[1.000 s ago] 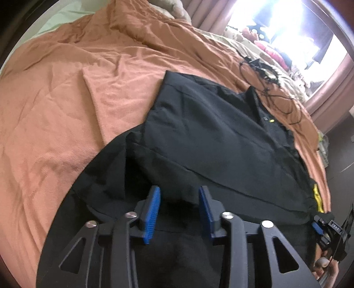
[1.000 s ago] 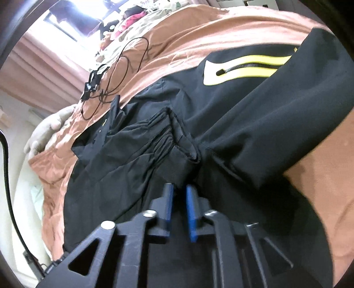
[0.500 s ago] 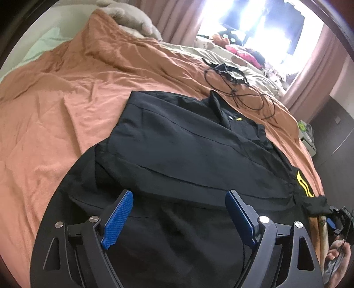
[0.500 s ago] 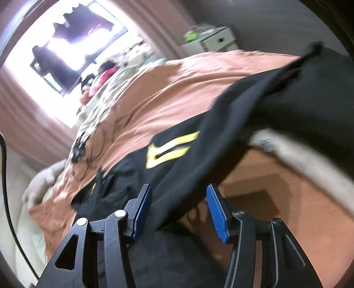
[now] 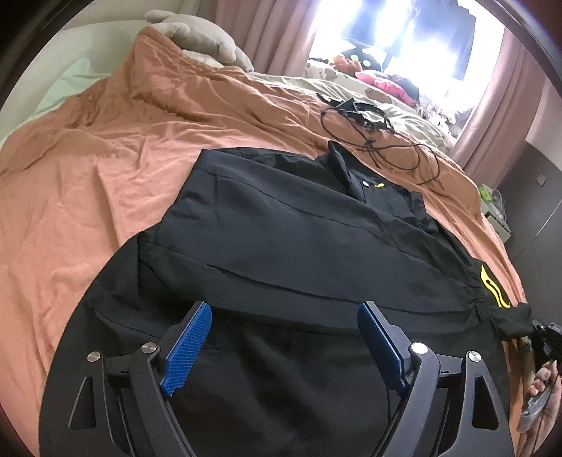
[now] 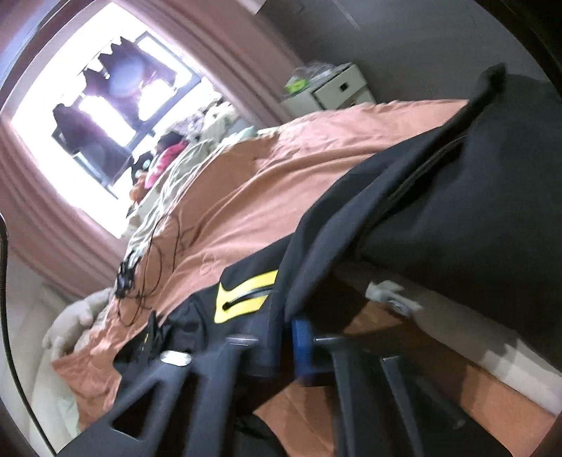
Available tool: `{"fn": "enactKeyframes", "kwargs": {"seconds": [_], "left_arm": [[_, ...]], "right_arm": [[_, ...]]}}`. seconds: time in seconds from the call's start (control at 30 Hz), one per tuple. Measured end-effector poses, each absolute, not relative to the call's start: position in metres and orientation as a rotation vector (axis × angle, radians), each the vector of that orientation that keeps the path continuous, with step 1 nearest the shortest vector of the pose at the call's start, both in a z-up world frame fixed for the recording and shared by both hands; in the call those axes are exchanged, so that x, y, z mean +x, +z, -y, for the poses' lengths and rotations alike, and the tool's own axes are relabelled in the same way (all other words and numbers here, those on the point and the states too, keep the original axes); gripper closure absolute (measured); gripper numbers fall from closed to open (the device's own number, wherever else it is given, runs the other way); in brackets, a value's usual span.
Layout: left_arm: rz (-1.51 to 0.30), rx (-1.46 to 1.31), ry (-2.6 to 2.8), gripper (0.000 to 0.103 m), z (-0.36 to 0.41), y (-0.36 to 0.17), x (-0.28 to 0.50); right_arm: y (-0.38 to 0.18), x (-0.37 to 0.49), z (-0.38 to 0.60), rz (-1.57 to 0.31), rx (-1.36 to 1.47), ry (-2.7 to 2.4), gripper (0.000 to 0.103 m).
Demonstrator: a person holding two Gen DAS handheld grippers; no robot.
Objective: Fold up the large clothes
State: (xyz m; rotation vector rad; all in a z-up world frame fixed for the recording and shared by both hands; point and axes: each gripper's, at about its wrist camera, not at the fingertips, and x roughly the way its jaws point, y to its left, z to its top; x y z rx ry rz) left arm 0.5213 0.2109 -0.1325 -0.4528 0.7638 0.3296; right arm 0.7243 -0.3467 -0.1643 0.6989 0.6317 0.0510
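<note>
A: Jacket?
B: Black jacket [image 5: 288, 246] spread flat mid-frame on orange bed cover [image 5: 87, 182], yellow patch lower right.
A: Claws?
B: Left claw [image 5: 284, 348] wide above hem; right claw [image 6: 281, 348] pinching its sleeve, tilted.

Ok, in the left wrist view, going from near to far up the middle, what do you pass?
Left tongs → black jacket → tangled black cable → pale patterned bedding → bright window.
</note>
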Motion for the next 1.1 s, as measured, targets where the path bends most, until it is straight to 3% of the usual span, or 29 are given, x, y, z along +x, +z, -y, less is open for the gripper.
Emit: {"fn": "enactKeyframes", "kwargs": {"seconds": [0.5, 1.1], "left_arm": [[-0.735, -0.526, 0.320, 0.017, -0.225, -0.127, 0.513], [-0.721, -0.566, 0.296, 0.017, -0.228, -0.121, 0.509]], "right_arm": [[-0.102, 0.698, 0.257, -0.540, 0.574, 0.336, 0.100], [-0.152, 0.692, 0.108, -0.884, 0.238, 0.553, 0.097]]}}
